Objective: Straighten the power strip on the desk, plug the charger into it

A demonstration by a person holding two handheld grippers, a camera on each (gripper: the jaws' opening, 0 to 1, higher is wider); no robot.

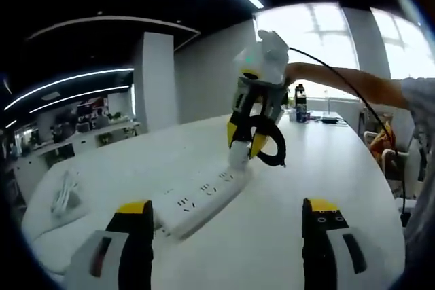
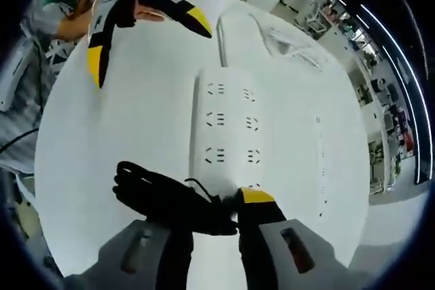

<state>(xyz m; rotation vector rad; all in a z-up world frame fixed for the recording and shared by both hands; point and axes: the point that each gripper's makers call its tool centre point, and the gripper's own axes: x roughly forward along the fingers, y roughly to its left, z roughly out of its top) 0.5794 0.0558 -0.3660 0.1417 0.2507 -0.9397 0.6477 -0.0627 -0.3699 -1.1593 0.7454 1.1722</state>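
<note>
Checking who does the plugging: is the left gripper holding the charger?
No, the left gripper is open with nothing between its fingers; the right gripper holds the charger at the power strip.

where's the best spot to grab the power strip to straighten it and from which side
Judging by its pose, take the near end of the power strip, pinching across its narrow width from above. It lies flat and long on the table, and the right gripper with the black cable is over the far end; the open left gripper faces the near end.

right gripper (image 1: 246,146) pressing white charger (image 1: 238,157) onto power strip (image 1: 202,199) (far end), desk (image 1: 326,168)
</note>
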